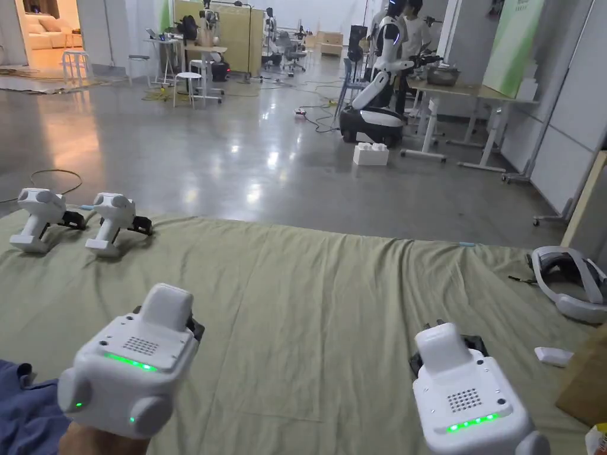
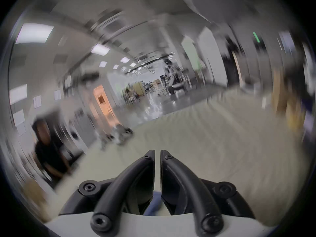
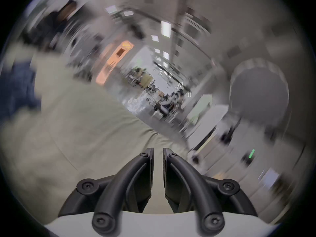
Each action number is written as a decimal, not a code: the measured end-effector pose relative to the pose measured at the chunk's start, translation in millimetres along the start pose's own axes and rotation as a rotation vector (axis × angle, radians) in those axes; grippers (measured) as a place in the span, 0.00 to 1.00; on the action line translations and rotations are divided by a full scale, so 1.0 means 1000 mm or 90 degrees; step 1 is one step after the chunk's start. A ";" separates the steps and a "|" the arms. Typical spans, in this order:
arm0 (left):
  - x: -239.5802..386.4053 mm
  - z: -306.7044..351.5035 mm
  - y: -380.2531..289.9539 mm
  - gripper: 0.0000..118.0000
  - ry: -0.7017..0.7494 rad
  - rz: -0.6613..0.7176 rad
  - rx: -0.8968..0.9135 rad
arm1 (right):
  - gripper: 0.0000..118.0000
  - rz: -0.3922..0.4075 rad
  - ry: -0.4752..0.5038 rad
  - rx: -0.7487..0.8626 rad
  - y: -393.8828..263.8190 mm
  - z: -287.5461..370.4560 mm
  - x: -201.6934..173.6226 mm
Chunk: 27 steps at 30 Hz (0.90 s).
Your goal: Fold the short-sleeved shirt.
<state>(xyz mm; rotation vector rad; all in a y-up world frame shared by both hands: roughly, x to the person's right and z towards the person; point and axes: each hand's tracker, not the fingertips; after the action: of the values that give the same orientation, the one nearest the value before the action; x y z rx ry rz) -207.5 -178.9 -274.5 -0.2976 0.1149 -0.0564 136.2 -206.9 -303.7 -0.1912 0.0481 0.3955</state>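
A crumpled blue shirt [image 1: 24,409] lies at the near left corner of the green-covered table [image 1: 308,296]. My left gripper [image 1: 197,327] hovers just to its right, above the cloth. In the left gripper view its jaws [image 2: 157,152] stand almost together with nothing between them, and a bit of the blue shirt [image 2: 154,204] shows below them. My right gripper [image 1: 456,337] is held over bare cloth at the near right, far from the shirt. Its jaws [image 3: 158,151] stand a narrow slit apart, holding nothing. The shirt [image 3: 17,90] appears blurred at the left of the right gripper view.
Two spare white grippers [image 1: 38,216] [image 1: 112,222] rest at the table's far left. A white headset [image 1: 569,281], a small white block [image 1: 553,355] and a cardboard piece [image 1: 584,379] sit at the right edge. A person [image 2: 46,146] stands beside the table.
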 end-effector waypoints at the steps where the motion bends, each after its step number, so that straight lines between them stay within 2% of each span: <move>1: -0.005 0.002 -0.001 0.08 -0.011 0.080 0.008 | 0.12 -0.085 -0.001 -0.013 0.001 0.000 0.005; 2: -0.010 0.004 -0.002 0.08 -0.013 0.154 0.019 | 0.12 -0.164 -0.013 -0.023 0.015 0.018 0.001; 3: -0.028 -0.025 -0.023 0.08 -0.002 0.205 0.027 | 0.12 -0.227 -0.030 -0.025 0.014 0.022 0.003; 4: -0.031 -0.025 -0.025 0.08 0.005 0.230 0.034 | 0.12 -0.276 -0.039 -0.022 0.013 0.026 0.004; 5: -0.034 -0.026 -0.026 0.08 0.004 0.251 0.042 | 0.12 -0.321 -0.045 -0.016 0.012 0.031 0.004; 6: -0.036 -0.026 -0.027 0.08 0.001 0.264 0.054 | 0.12 -0.353 -0.042 -0.013 -0.020 0.011 0.015; 7: -0.027 -0.021 -0.029 0.08 -0.006 0.266 0.061 | 0.12 -0.365 -0.043 -0.009 -0.021 0.012 0.015; 11: -0.017 -0.010 -0.027 0.08 -0.025 0.199 0.075 | 0.12 -0.348 -0.042 -0.002 -0.018 0.012 0.010; 14: -0.015 -0.010 -0.027 0.08 -0.020 0.137 0.062 | 0.12 -0.290 -0.032 0.010 -0.012 0.013 0.004; 21: -0.035 0.006 -0.030 0.08 -0.009 0.090 0.027 | 0.12 -0.218 -0.008 0.034 -0.004 0.015 -0.008; 27: -0.097 0.018 -0.044 0.08 0.009 0.080 -0.042 | 0.12 -0.193 0.014 0.032 0.000 0.019 -0.024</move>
<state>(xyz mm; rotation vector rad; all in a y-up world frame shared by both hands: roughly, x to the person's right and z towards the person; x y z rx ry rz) -302.9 -208.6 -233.9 -0.3559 0.1497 0.0697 114.2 -212.0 -283.6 -0.1497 0.0501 0.0898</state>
